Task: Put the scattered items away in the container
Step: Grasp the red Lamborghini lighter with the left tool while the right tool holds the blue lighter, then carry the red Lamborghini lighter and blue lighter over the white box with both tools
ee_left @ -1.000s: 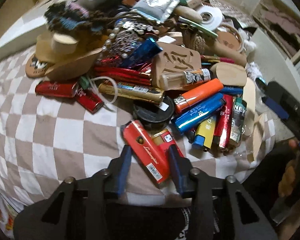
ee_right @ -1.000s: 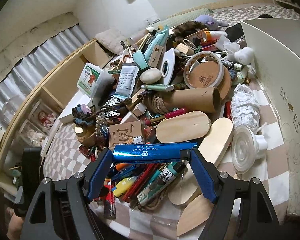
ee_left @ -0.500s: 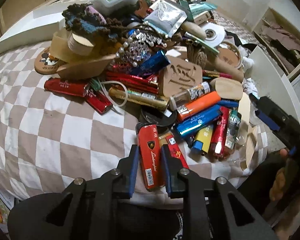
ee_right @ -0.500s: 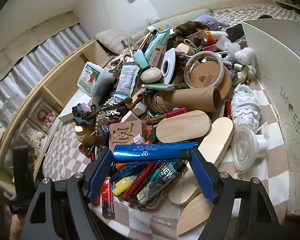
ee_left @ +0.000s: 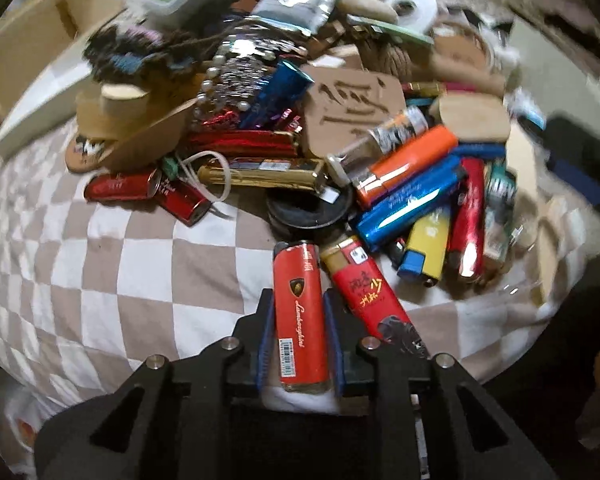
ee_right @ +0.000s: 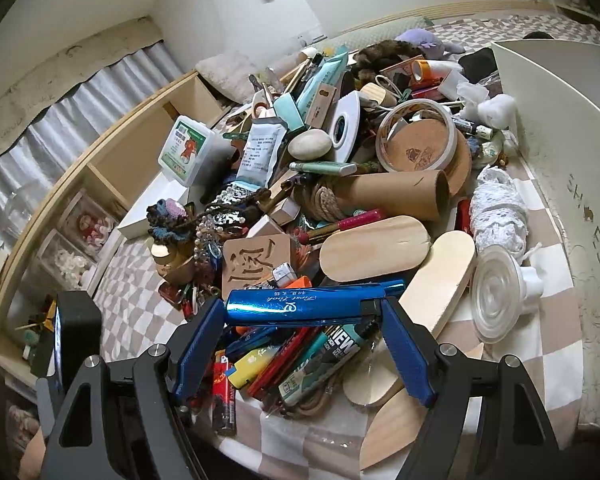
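Setting: checkered bedspread (ee_left: 112, 264) heaped with lighters, wooden pieces and trinkets.
Left gripper (ee_left: 299, 344): pads pinch the red lighter (ee_left: 300, 312) by its long sides at the pile's near edge.
Right gripper (ee_right: 304, 320): spread wide, clamping a blue tube (ee_right: 312, 305) end to end above the heap.
Container: white box (ee_right: 556, 128) just right of the pile.
Advice: lift the red lighter straight up, clear of its neighbour (ee_left: 370, 292).

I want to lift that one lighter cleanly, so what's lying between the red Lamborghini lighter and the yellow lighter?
In the left wrist view, another red lighter lies between the Lamborghini lighter and the yellow lighter.
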